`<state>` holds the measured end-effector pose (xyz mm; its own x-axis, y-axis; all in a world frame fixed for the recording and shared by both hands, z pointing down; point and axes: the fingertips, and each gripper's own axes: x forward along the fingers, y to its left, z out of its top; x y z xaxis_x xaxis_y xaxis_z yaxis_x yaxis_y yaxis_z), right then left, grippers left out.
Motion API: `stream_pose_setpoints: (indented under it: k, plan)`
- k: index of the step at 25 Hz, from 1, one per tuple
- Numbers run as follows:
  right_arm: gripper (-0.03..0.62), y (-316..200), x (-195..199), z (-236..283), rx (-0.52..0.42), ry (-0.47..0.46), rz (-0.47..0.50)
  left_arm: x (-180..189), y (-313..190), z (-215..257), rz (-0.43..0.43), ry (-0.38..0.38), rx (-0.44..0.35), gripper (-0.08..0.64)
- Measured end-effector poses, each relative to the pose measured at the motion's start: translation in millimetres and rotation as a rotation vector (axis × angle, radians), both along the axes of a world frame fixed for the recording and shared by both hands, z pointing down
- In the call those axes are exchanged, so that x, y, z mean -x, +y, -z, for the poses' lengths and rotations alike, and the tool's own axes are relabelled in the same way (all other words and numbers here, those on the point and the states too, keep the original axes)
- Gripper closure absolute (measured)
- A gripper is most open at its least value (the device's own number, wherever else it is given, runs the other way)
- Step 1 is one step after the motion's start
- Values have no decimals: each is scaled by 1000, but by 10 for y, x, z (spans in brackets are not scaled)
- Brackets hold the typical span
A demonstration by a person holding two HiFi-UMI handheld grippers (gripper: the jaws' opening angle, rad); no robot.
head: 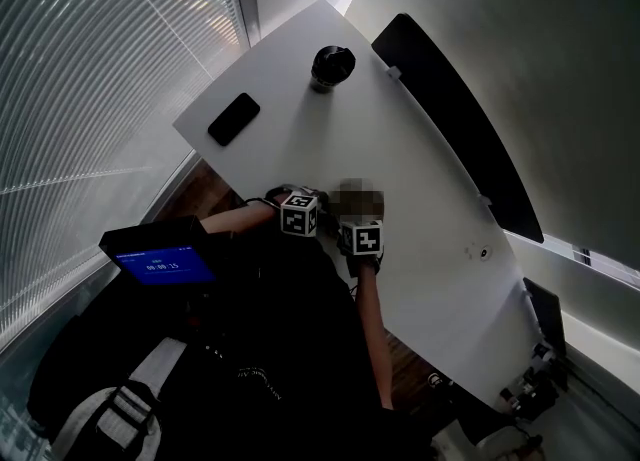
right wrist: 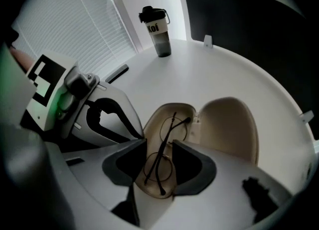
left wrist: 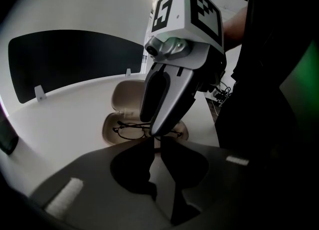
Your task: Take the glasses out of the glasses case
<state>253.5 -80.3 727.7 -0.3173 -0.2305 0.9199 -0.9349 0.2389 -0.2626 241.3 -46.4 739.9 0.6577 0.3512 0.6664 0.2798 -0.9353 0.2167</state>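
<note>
Table [head: 420,179], one, white. On it: glasses case [right wrist: 229,129], one, open, at the near edge; glasses [right wrist: 163,148], one pair, in the case; bottle [head: 331,67], one, near the far corner; phone [head: 234,118], one, by the left edge. Grippers, two: left gripper [left wrist: 156,142], right gripper [right wrist: 159,156]; black panel [head: 460,119], one, along the right edge.

**Case open, glasses sitting inside**

I'm looking at the beige clamshell glasses case [right wrist: 230,133], lying open on the white table [right wrist: 209,74] with its lid swung back. The thin, dark-rimmed glasses [right wrist: 163,149] are resting folded in the base, one temple crossing the round lenses.
</note>
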Motion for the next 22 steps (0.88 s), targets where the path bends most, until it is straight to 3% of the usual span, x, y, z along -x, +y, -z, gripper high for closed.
stream_pose_setpoints:
  k: [8,13,22]
  plan:
    - [431,69,-281,-57,30,-123,-244,-70,65,66,-20,28,-8,512]
    - [433,102,-132,-63,56,-29,-81,-54,102,11,-50,23,-28,512]
    - [469,20,-133,-225,92,64,-48,-67,99,20,-47,26,-35,512]
